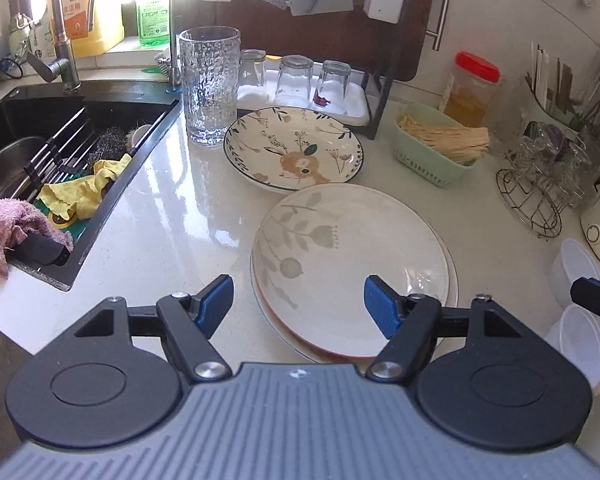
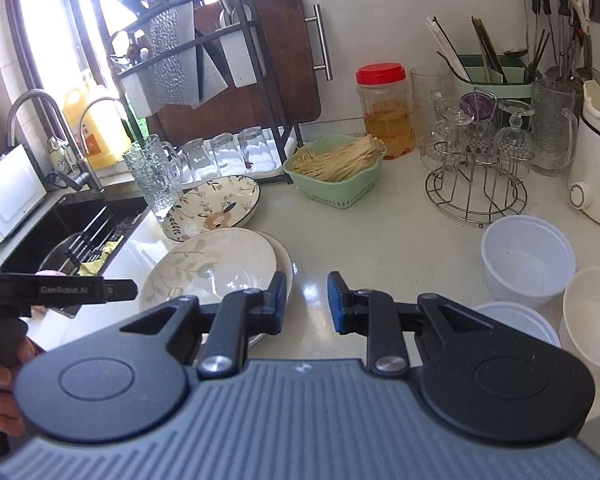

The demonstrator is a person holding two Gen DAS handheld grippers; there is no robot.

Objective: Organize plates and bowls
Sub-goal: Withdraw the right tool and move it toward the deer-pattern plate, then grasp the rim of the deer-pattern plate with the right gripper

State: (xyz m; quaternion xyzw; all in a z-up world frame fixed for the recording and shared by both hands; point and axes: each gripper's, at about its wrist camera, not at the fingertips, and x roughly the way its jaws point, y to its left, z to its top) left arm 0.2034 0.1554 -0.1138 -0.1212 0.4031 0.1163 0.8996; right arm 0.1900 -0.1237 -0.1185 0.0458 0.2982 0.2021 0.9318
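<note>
On the left claw (image 2: 112,290): "GenRobot.AI", slightly blurred, apparently.

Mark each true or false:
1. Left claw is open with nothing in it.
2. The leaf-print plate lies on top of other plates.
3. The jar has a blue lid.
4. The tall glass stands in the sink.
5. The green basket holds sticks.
1. True: the left claw is open above the plates, empty.
2. True: the leaf-print plate tops a stack.
3. False: the jar has a red lid.
4. False: the tall glass stands on the counter beside the sink.
5. True: the green basket holds thin pale sticks.
</note>
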